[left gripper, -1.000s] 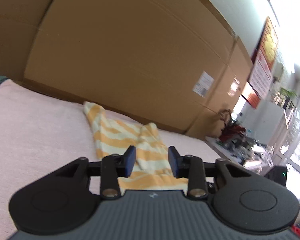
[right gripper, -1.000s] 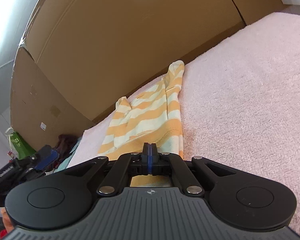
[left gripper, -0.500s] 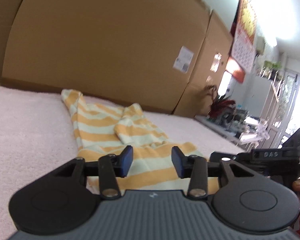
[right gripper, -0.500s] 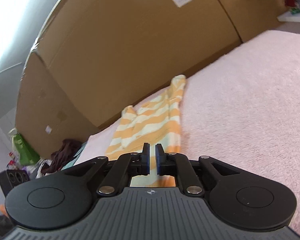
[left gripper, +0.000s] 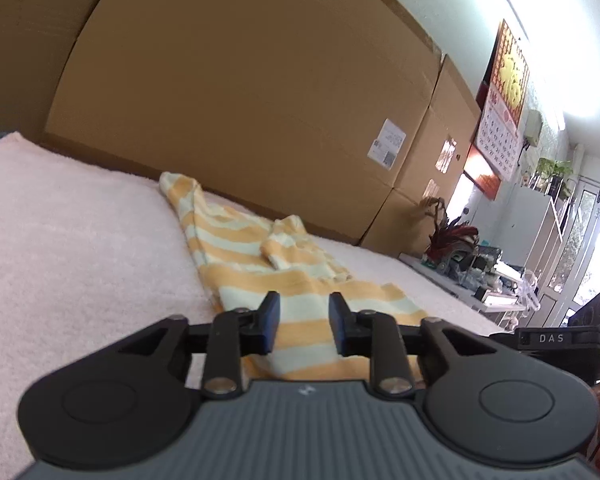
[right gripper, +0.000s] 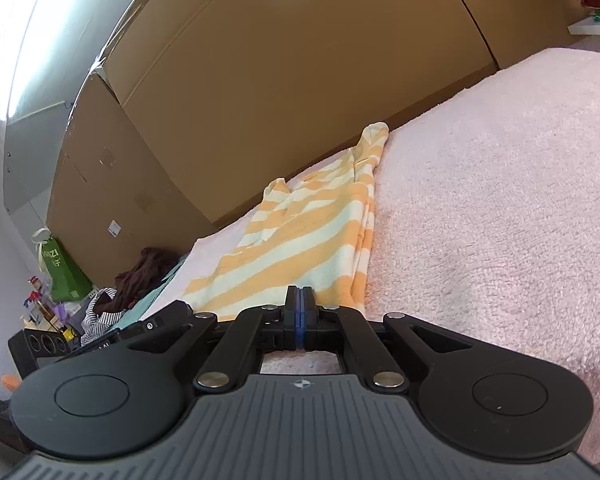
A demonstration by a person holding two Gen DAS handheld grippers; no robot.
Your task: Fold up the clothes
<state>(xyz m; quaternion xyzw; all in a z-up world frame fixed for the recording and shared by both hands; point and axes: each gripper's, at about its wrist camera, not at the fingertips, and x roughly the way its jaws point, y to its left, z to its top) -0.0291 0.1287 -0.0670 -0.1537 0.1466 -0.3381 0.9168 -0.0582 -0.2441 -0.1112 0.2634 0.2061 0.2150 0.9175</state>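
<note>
My left fingers [left gripper: 299, 322] hang parted above the near hem of a striped shirt [left gripper: 260, 264] lying flat on a pink towel [right gripper: 500, 200] before cardboard boxes [left gripper: 240, 100], while my right fingers [right gripper: 299, 312] are pressed together at its hem.

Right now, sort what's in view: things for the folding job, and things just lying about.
For the job: striped shirt, pink blanket, left claw, right claw.

Lying about: cardboard boxes, calendar, green bag, dark clothes.
</note>
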